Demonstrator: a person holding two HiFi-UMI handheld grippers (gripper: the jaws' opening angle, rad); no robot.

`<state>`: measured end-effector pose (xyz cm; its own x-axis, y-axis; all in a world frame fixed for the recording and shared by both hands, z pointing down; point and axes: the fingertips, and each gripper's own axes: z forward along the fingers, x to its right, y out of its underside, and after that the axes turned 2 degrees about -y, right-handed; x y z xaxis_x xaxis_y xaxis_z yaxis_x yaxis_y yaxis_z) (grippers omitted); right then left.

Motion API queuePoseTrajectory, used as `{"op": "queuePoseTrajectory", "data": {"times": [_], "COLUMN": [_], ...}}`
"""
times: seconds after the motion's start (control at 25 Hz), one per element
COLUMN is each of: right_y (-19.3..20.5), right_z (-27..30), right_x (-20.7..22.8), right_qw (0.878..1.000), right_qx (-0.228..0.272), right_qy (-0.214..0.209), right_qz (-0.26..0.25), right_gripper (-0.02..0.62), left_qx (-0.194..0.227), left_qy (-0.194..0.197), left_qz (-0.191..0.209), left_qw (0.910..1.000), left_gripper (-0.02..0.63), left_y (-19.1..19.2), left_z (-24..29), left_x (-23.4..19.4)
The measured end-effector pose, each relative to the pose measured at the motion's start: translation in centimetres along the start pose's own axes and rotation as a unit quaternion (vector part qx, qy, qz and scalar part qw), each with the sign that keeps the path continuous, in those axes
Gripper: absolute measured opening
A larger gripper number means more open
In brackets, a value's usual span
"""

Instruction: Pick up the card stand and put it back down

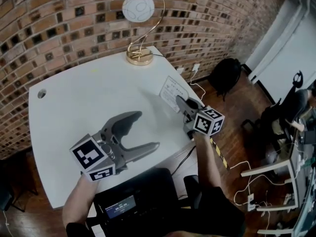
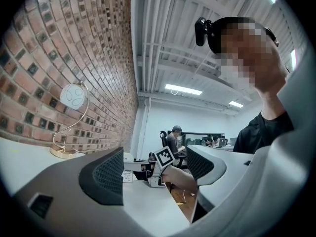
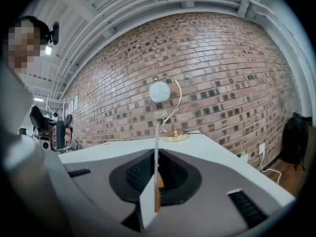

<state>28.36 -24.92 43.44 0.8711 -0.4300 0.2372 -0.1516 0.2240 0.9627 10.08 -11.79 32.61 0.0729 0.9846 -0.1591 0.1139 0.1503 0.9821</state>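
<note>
Black box (image 1: 129, 201) with a small lit screen sits closest, at 6 o'clock in the head view, its lower part cut off by the frame; the screen text is too small to read. Left gripper (image 1: 146, 130) at 7 o'clock over the white table (image 1: 69, 107): jaws spread wide, nothing between them. Right gripper (image 1: 180, 101) at 3 o'clock, at the table's edge: jaws pressed together on the card stand (image 1: 171, 91), pinching it. In the right gripper view the card shows edge-on and upright, a thin white line with a brownish piece low down. The stand's foot is hidden by the jaws, so contact with the table cannot be told. Card print illegible. Lamp (image 1: 138, 14) at 12 o'clock, its arc reaching the frame's top edge.
</note>
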Motion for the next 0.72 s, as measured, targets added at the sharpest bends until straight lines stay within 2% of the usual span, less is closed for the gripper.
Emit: {"op": "queuePoseTrajectory", "data": {"times": [0.16,0.32,0.72], "right_y": [-1.1,-3.3,-9.7], "right_z": [0.0,0.4,1.8], "right_x": [-1.3,-4.1,-12.6], "right_qw": [0.999,0.996,0.971], "right_qx": [0.023,0.043,0.100], "right_qy": [-0.028,-0.074,-0.212], "right_qz": [0.025,0.034,0.038], "right_gripper": [0.031,0.031,0.031], "left_qx": [-0.024,-0.031,0.004], "left_qy": [0.000,-0.001,-0.028], "left_qz": [0.027,0.027,0.016], "left_qw": [0.9994,0.9992,0.9995], "left_gripper": [0.388,0.388,0.388], "left_y": [-0.8,-1.6,-3.8], "left_z": [-0.3,-1.1,-4.4], "left_x": [0.4,0.3,-1.4]}}
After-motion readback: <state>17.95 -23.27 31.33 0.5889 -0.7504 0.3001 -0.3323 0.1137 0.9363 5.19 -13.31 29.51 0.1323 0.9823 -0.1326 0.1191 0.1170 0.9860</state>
